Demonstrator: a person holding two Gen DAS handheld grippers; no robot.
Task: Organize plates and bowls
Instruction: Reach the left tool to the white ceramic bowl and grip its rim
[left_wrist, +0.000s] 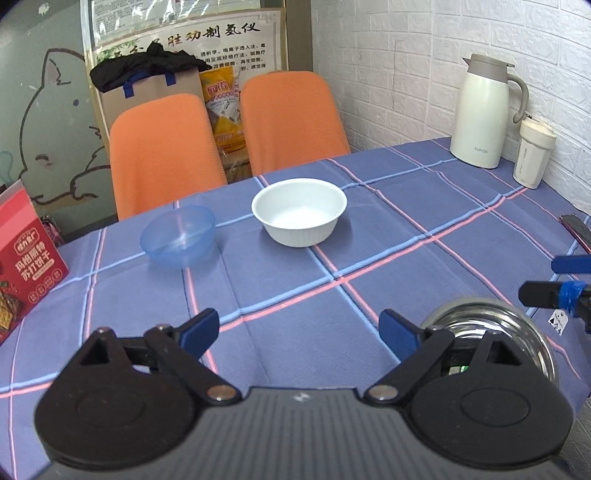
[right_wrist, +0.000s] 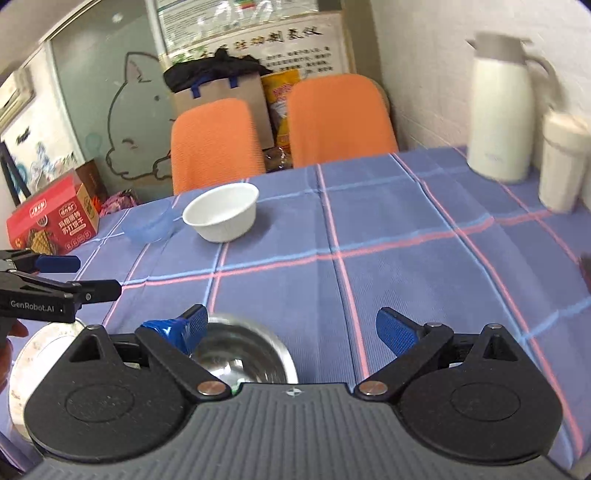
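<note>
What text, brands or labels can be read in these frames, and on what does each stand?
"SUPOR": on the white thermal jug.
"GenRobot.AI": on the left gripper body.
"制氢仪": end of the wall poster headline; its small print is too small to read.
"苏打饼干": on the red biscuit box; smaller print unreadable.
Yellow bag: too blurred.

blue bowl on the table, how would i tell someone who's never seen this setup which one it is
Start at the two orange chairs behind the checked tablecloth. In front of the left chair, two bowls sit side by side near the far edge. The blue bowl is the left one, see-through plastic, smaller than the opaque white bowl.
</note>
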